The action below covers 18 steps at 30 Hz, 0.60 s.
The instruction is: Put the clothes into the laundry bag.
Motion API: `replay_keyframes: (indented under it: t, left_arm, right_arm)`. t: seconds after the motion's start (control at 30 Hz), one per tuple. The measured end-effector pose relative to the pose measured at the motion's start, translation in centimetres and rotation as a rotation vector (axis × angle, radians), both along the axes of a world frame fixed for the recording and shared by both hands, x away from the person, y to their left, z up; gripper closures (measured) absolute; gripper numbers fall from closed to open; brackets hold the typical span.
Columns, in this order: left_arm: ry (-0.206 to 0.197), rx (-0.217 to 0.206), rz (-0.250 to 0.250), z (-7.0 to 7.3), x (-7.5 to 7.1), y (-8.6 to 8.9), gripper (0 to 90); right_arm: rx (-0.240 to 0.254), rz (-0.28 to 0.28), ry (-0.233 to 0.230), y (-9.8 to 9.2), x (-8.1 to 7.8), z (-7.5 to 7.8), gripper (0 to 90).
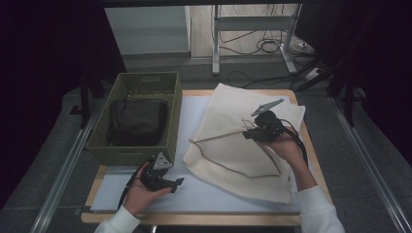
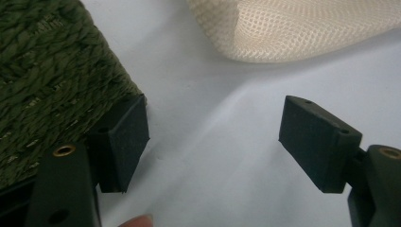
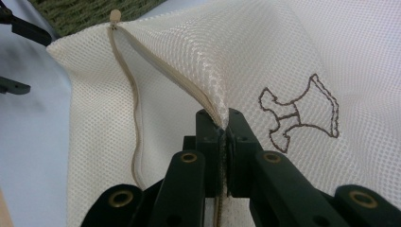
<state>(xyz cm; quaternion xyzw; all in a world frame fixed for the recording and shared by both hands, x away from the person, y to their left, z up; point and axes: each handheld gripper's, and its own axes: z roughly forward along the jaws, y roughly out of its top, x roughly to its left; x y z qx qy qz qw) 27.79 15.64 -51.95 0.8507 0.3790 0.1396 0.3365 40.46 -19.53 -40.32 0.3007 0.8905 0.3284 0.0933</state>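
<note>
At centre right of the high view, the right gripper [image 1: 248, 132] has its fingers [image 3: 208, 137] clenched on the zipper edge of the mesh bag [image 1: 233, 145], which lies on the table [image 1: 194, 194]. At lower left, the left gripper [image 1: 177, 183] rests beside the basket [image 1: 141, 150], its fingers [image 2: 127, 137] released with nothing between them.

The person is wearing white sleeves [image 1: 316, 206]. Both grippers, left gripper [image 1: 176, 183] and right gripper [image 1: 247, 130], are showing black bodies, brass-ringed screw holes, grey three-cornered top plates and black trailing cables; blocky black pads [image 2: 124, 142] are capping the jaws.
</note>
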Motion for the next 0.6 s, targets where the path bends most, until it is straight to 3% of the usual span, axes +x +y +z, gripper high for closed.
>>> replay_keyframes:
  t: [0.6]
  left_arm:
    - [-0.011,0.011,-0.011,0.3,-0.4,-0.3,24.1]
  right_arm:
    - [0.067,-0.024,-0.053,-1.5,-0.2,2.3,86.3]
